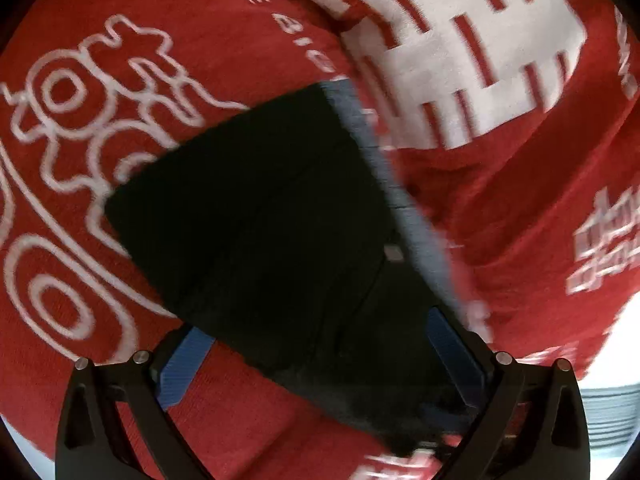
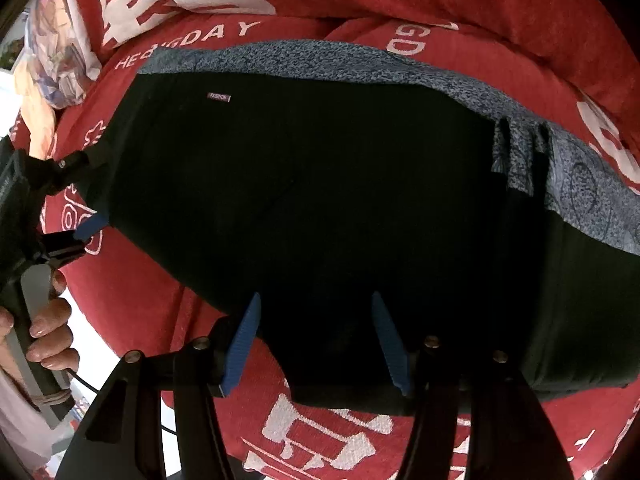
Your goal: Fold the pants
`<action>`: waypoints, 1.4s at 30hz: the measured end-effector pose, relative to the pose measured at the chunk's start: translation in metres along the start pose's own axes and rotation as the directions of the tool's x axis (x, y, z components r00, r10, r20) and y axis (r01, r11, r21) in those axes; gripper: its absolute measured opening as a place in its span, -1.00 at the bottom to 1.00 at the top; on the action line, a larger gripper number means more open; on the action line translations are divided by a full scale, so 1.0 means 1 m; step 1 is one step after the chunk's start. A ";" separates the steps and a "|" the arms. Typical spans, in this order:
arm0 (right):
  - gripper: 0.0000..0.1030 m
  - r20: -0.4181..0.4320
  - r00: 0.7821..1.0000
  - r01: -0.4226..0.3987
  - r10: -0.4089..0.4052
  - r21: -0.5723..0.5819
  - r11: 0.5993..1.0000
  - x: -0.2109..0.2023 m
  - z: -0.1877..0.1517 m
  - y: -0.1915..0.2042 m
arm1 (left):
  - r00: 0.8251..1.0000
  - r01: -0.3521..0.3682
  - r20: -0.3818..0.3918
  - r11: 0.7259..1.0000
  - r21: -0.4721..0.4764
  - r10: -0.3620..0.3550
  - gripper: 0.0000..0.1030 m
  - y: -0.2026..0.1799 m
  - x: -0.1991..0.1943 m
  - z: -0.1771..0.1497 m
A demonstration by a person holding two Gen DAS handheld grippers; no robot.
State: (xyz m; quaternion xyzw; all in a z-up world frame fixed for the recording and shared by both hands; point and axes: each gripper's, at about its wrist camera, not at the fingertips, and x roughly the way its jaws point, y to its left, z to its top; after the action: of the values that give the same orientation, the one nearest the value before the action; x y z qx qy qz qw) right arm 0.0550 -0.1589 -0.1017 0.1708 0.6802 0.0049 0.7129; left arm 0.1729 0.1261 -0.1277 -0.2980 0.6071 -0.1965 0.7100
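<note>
Black pants [image 2: 320, 208] lie folded on a red blanket [image 2: 132, 300], with a blue patterned lining [image 2: 580, 188] showing along the far edge and a small label [image 2: 219, 97] near the far left. My right gripper [image 2: 316, 304] is open, its blue fingers [image 2: 244, 344] spread over the near edge of the pants. My left gripper [image 1: 320, 332] is open above the pants [image 1: 260, 220], its blue fingers [image 1: 184, 368] on either side of the cloth. It also shows at the left of the right wrist view [image 2: 90, 226], at the pants' left end.
The red blanket [image 1: 500, 208] has white printed characters and letters and covers the whole surface. A patterned pillow [image 2: 52, 60] lies at the far left. The person's hand [image 2: 44, 332] holds the left gripper's handle. A white edge [image 1: 616, 360] shows at the lower right.
</note>
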 end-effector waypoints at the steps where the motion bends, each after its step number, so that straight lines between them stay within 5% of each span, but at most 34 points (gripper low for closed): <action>1: 0.21 0.000 1.000 -0.004 0.004 0.004 1.000 -0.001 0.000 -0.001 | 0.999 0.046 0.027 0.999 0.007 -0.046 1.00 -0.005 -0.005 0.001; 3: 0.21 0.002 1.000 -0.010 0.010 0.006 1.000 0.002 0.003 0.002 | 0.994 0.093 0.050 0.994 0.049 -0.095 1.00 -0.013 -0.009 0.002; 8: 0.21 0.005 1.000 -0.015 0.015 0.003 1.000 0.003 0.003 0.003 | 0.999 0.046 0.014 0.998 -0.041 -0.045 1.00 0.007 0.020 0.012; 11: 0.21 0.009 0.999 -0.031 0.030 0.009 0.999 0.000 0.001 -0.002 | 1.000 -0.008 0.020 1.000 -0.003 0.008 0.99 -0.005 0.023 0.013; 13: 0.21 0.000 0.999 -0.039 0.039 0.011 0.999 -0.003 0.002 -0.005 | 0.994 -0.101 0.035 0.994 0.041 0.100 0.81 -0.014 0.025 0.010; 15: 0.21 -0.010 0.998 -0.055 0.055 0.003 0.998 -0.012 0.008 -0.005 | 0.975 -0.219 0.055 0.970 0.104 0.214 0.11 -0.026 0.029 0.008; 17: 0.21 0.006 0.997 -0.075 0.075 -0.011 0.997 -0.028 0.018 -0.006 | 0.940 -0.341 0.080 0.920 0.193 0.332 -0.21 -0.038 0.033 0.005; 19: 0.21 0.023 0.995 -0.095 0.096 -0.023 0.995 -0.042 0.032 -0.004 | 0.918 -0.397 0.133 0.863 0.313 0.375 -0.26 -0.049 0.031 -0.003; 20: 0.21 0.027 0.993 -0.115 0.115 -0.025 0.993 -0.051 0.043 -0.004 | 0.900 -0.436 0.175 0.809 0.393 0.400 -0.27 -0.059 0.033 -0.010; 22: 0.23 0.030 0.987 -0.160 0.161 -0.026 0.987 -0.063 0.069 0.001 | 0.847 -0.528 0.295 0.633 0.566 0.443 -0.28 -0.082 0.039 -0.035; 25: 0.38 0.002 0.969 -0.248 0.249 -0.054 0.967 -0.071 0.103 0.024 | 0.794 -0.596 0.420 0.423 0.683 0.440 -0.28 -0.100 0.044 -0.064; 27: 0.46 -0.068 0.944 -0.328 0.323 -0.078 0.942 -0.065 0.127 0.048 | 0.776 -0.613 0.459 0.346 0.711 0.432 -0.28 -0.103 0.045 -0.076; 30: 0.46 -0.173 0.911 -0.396 0.376 -0.106 0.912 -0.051 0.155 0.087 | 0.776 -0.610 0.473 0.304 0.732 0.418 -0.28 -0.100 0.043 -0.080; 37: 0.48 -0.313 0.910 -0.353 0.271 -0.245 0.903 -0.013 0.170 0.158 | 0.765 -0.620 0.496 0.263 0.739 0.410 -0.28 -0.098 0.045 -0.080; 40: 0.48 -0.361 0.905 -0.330 0.227 -0.256 0.909 0.006 0.171 0.167 | 0.765 -0.623 0.501 0.267 0.736 0.405 -0.28 -0.100 0.044 -0.081; 41: 0.36 -0.380 0.902 -0.314 0.204 -0.253 0.915 0.013 0.169 0.166 | 0.768 -0.620 0.496 0.275 0.735 0.406 -0.28 -0.101 0.044 -0.079; 42: -0.18 -0.390 0.904 -0.292 0.179 -0.254 0.922 0.019 0.167 0.163 | 0.772 -0.614 0.483 0.286 0.736 0.414 -0.28 -0.102 0.044 -0.080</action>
State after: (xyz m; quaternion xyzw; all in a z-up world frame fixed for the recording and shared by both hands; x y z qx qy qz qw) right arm 0.2558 -0.0406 -0.0767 0.1360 0.7636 0.2285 0.5884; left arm 0.1117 0.0072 -0.1000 0.2962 0.4100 -0.2026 0.8385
